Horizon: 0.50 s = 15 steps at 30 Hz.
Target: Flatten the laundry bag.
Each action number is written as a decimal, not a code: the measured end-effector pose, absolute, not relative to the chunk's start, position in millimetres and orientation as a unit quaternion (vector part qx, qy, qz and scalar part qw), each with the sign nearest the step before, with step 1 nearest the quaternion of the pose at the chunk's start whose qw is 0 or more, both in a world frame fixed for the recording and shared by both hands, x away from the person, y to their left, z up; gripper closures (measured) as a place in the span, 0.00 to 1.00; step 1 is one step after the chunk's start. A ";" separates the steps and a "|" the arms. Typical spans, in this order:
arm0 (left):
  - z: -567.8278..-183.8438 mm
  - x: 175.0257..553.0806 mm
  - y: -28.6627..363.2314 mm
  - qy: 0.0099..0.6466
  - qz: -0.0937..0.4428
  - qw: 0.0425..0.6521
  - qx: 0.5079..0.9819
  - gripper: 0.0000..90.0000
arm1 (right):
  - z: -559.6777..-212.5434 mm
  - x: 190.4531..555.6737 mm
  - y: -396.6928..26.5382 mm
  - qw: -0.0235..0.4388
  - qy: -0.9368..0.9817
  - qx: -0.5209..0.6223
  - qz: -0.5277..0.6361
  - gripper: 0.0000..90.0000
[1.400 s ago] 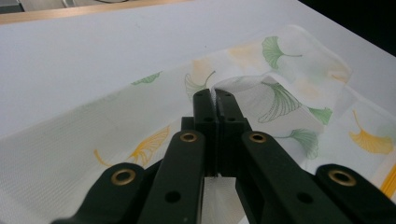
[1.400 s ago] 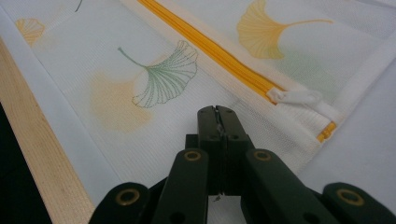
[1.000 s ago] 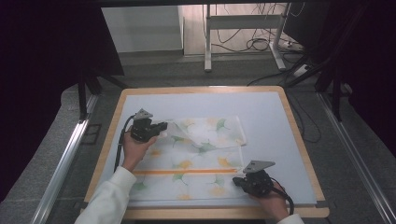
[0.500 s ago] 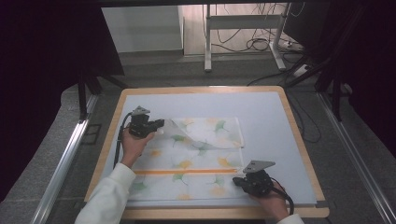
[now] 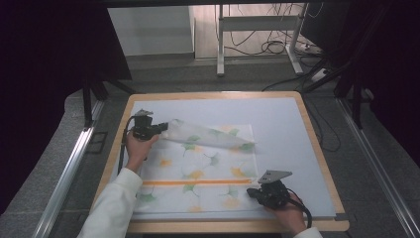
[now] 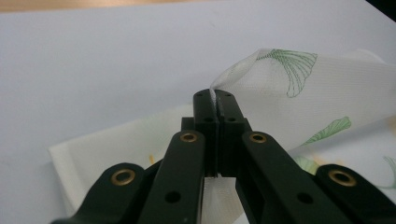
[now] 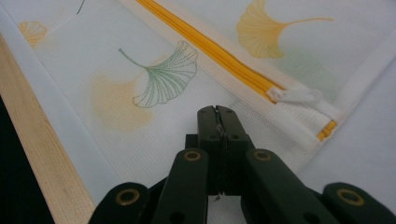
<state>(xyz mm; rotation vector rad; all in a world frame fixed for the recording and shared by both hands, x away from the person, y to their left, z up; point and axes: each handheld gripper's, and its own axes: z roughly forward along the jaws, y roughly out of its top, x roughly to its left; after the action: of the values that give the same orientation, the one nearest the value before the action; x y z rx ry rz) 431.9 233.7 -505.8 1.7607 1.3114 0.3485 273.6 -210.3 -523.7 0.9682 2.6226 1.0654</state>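
A white mesh bag printed with green and yellow ginkgo leaves lies on the pale mat. An orange zipper runs across its near part. My left gripper is shut on a far corner of the bag and holds that flap lifted off the mat, stretched toward the left. In the left gripper view the cloth edge is pinched between the closed tips. My right gripper is shut on the bag's near right edge. Its tips rest on the mesh just short of the zipper's white pull.
A wooden frame borders the mat, and its near edge runs beside the bag. Bare mat lies beyond and to the right of the bag. Metal table legs and cables stand on the floor behind.
My left gripper has moved left with the bag's corner, drawing the folded-over flap out toward the left. The right gripper has stayed where it was.
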 end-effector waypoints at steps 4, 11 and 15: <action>-503.2 439.5 237.4 0.530 0.142 0.433 0.715 0.99 | -523.8 273.4 -210.3 0.075 0.874 0.323 0.355 0.99; -502.6 450.1 246.0 0.547 0.145 0.426 0.706 0.99 | -523.9 273.3 -210.4 0.076 0.874 0.322 0.356 0.99; -505.0 453.1 248.3 0.551 0.144 0.422 0.705 1.00 | -524.1 273.5 -210.6 0.074 0.873 0.324 0.357 0.99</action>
<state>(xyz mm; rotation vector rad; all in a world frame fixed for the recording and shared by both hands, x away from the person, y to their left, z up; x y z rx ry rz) 453.1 248.3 -505.0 1.7666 1.3794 0.3603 273.5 -210.6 -524.1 0.9717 2.6202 1.0725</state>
